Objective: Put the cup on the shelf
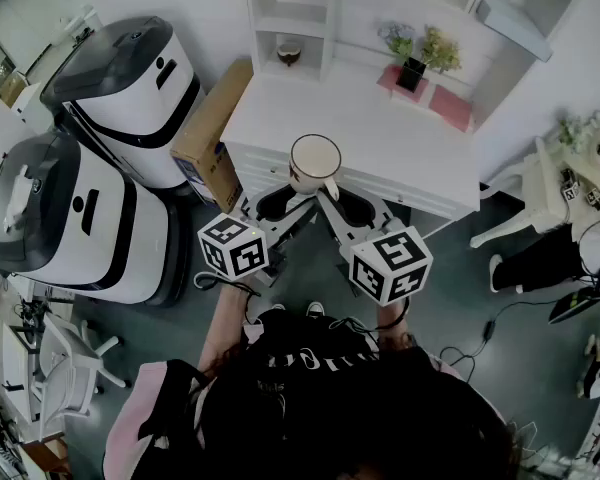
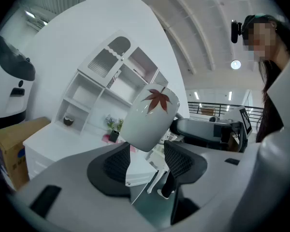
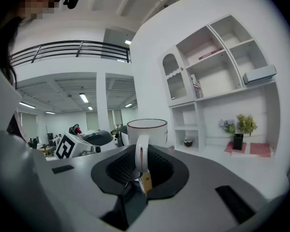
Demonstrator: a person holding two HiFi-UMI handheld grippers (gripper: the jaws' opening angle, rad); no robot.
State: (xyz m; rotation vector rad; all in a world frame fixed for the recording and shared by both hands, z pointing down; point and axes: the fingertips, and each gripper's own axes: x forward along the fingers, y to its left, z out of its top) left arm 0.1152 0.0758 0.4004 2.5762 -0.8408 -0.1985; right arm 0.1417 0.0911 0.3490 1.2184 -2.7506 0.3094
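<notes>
A white cup (image 1: 315, 160) with a dark rim and a red maple leaf (image 2: 157, 99) on its side hangs upright in front of the white cabinet (image 1: 380, 143). My right gripper (image 1: 342, 203) is shut on the cup's handle (image 3: 141, 153), with a small tag hanging under it. Just left of and below the cup, my left gripper (image 1: 278, 204) has its jaws standing apart. The cup's base (image 2: 144, 141) sits over the left gripper's tips (image 2: 147, 161) and I cannot see whether they touch. The white shelf unit (image 1: 292, 18) stands at the back of the cabinet.
A small bowl (image 1: 289, 53) sits in a lower cubby of the shelf. Potted plants (image 1: 420, 53) and pink mats (image 1: 450, 106) lie on the cabinet top. A cardboard box (image 1: 215, 133) and two big white machines (image 1: 130, 83) stand to the left, a white chair (image 1: 525, 203) to the right.
</notes>
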